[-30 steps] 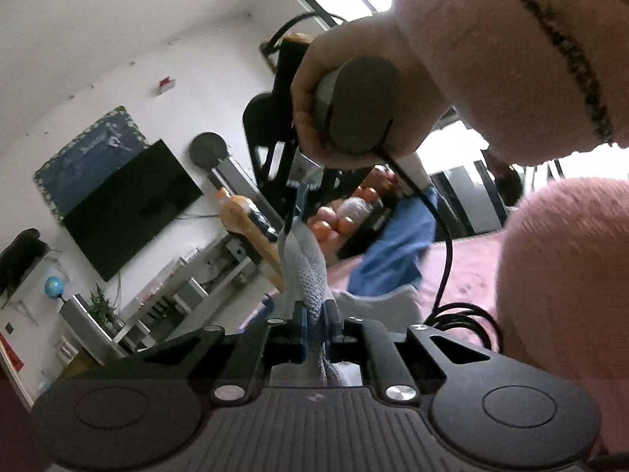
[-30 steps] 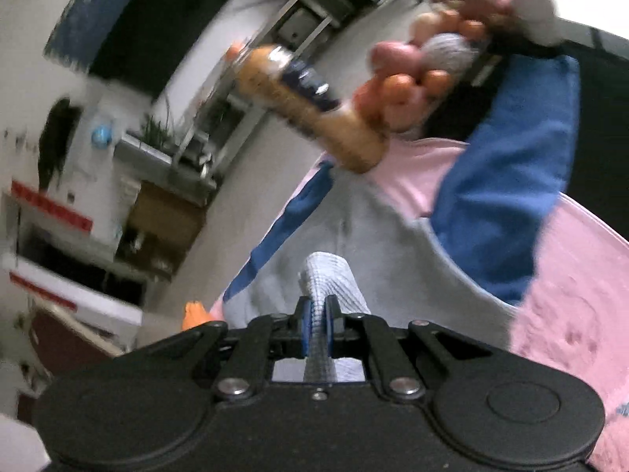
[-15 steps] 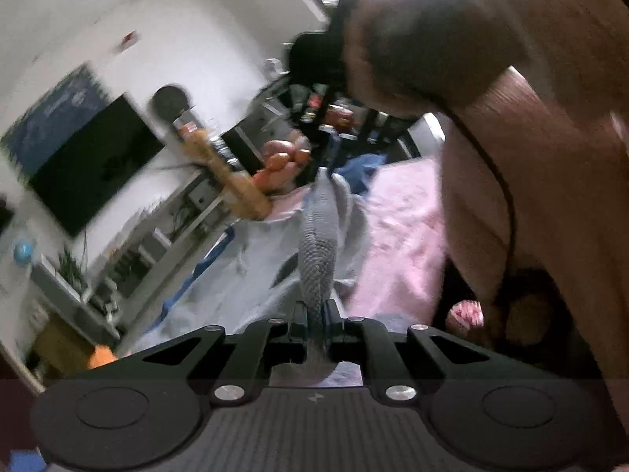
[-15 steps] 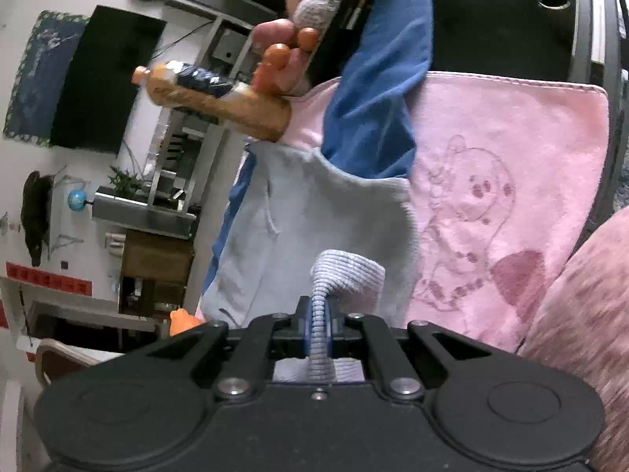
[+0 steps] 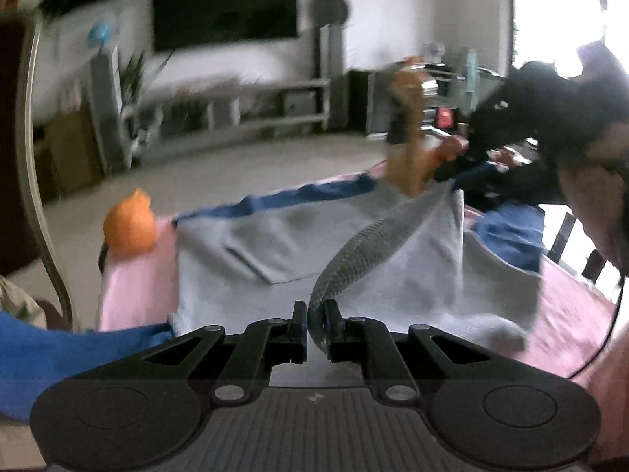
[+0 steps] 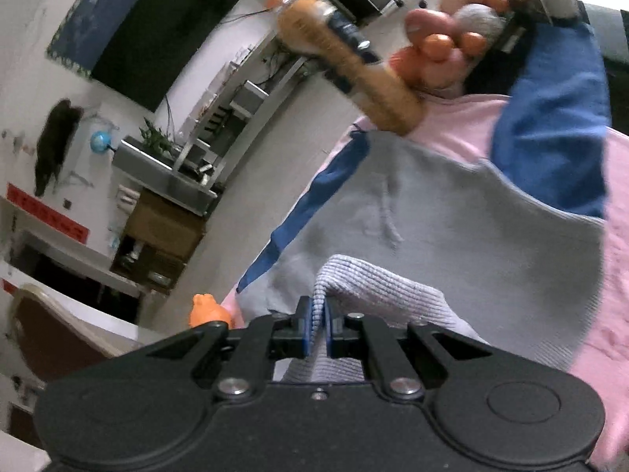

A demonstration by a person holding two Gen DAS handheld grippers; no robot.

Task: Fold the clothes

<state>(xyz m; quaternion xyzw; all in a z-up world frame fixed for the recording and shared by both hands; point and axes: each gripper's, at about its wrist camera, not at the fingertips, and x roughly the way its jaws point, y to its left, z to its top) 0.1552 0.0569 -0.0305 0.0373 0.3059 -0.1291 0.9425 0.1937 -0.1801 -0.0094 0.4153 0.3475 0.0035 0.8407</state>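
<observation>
Both claws clamped on one ribbed hem [image 5: 365,247], left gripper [image 5: 314,324] and right gripper [image 6: 317,324] each pinching an end, grey and blue sweatshirt [image 6: 452,212] spread over pink blanket [image 6: 613,275], orange toy [image 5: 129,226] at blanket edge

Sweatshirt spread on blanket, both grippers at its ribbed hem

Sweatshirt [image 6: 452,212] lies on the blanket [image 6: 613,314] w/ its ribbed hem [image 6: 377,287] nearest the cams. Right gripper [image 6: 317,328] pinches the hem, left gripper [image 5: 314,324] does too, hem band running up & right from left gripper to the right one [image 5: 464,157]. Sleeve [image 6: 550,118] lies off to the right, far side. Bottle [image 6: 346,63] stands behind the sweatshirt's far edge, fruit pile [image 6: 452,39] just right of it. Small toy [image 5: 129,224] sits at the blanket's left corner. TV [image 5: 224,8] on the wall behind.
</observation>
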